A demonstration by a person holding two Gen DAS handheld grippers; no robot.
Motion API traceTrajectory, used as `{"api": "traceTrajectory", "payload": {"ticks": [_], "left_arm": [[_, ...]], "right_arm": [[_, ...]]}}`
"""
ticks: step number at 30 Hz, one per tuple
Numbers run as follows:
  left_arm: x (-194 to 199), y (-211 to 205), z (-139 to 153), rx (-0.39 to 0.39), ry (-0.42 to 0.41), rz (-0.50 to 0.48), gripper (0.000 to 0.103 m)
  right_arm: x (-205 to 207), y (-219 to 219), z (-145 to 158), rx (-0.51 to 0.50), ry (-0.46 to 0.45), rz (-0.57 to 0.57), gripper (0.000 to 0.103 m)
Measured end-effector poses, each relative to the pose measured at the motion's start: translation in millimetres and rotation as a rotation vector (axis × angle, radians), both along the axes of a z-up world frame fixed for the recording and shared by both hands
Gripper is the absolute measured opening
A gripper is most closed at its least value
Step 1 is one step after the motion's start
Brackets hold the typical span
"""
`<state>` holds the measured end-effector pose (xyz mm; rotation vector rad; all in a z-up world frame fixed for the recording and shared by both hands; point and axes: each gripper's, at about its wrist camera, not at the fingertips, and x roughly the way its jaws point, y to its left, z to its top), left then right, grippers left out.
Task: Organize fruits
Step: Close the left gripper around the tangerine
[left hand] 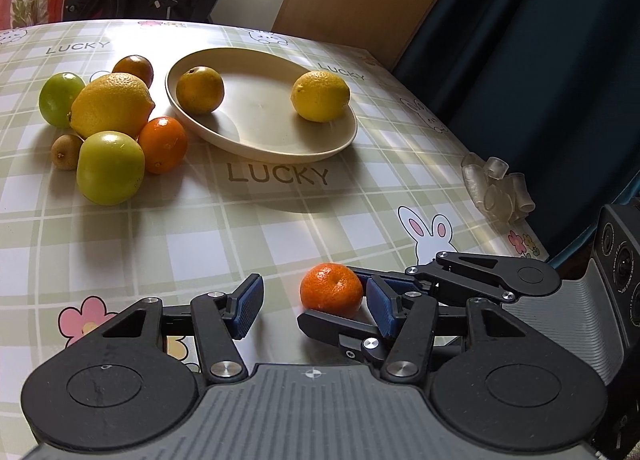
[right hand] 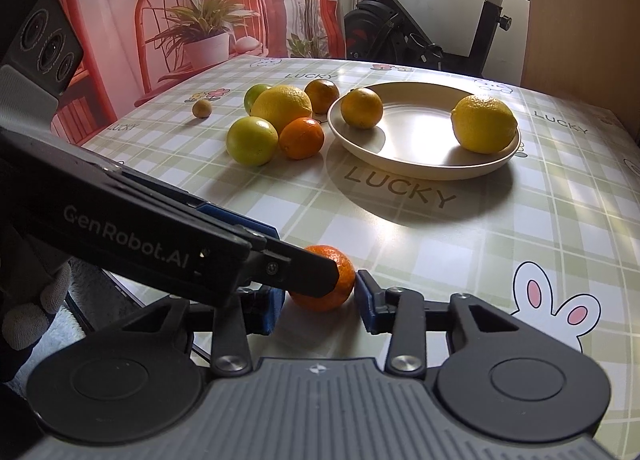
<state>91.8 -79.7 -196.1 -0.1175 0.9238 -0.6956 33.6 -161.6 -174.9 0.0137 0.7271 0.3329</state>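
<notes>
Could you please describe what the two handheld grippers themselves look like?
Both the left gripper and right gripper have black linkage arms, silver pivot screws, blue ribbed finger pads and grey ridged bodies. The left one reads "GenRobot.AI" in the right wrist view and carries a black three-lens camera block.

An exercise bike is standing behind the checked tablecloth, where clear plastic caps are lying near its edge.

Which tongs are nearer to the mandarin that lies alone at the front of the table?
Right. The right tongs have their pads close on both sides of the mandarin. The left tongs stand wider open around it, with a gap on their left side.
</notes>
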Motion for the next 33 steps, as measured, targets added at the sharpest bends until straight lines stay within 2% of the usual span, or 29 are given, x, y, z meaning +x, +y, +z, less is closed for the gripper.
{"api": "traceTrajectory", "payload": {"ticks": [4, 15, 29, 33], "left_arm": [[1.1, -0.3, -3.6, 0.001, 0.022, -0.001, 0.057], [-1.4, -4.1, -0.8, -0.002, 0.003, -0.030, 0.041], [-3.7, -4.2, 0.8, 0.007, -0.015, -0.037, 0.039], [-5.2, -4.7, 2.3, 0.008, -0.027, -0.045, 0.036]], "right_arm": [[0.0, 1.0, -0.7, -0.003, 0.003, 0.003, 0.042], [-0.3, 2.0, -0.5, -0.006, 0.004, 0.003, 0.042], [-0.6, 1.0, -0.4, -0.013, 0.004, 0.006, 0.041], [-2.0, 2.5, 1.5, -0.016, -0.006, 0.006, 0.040]]}}
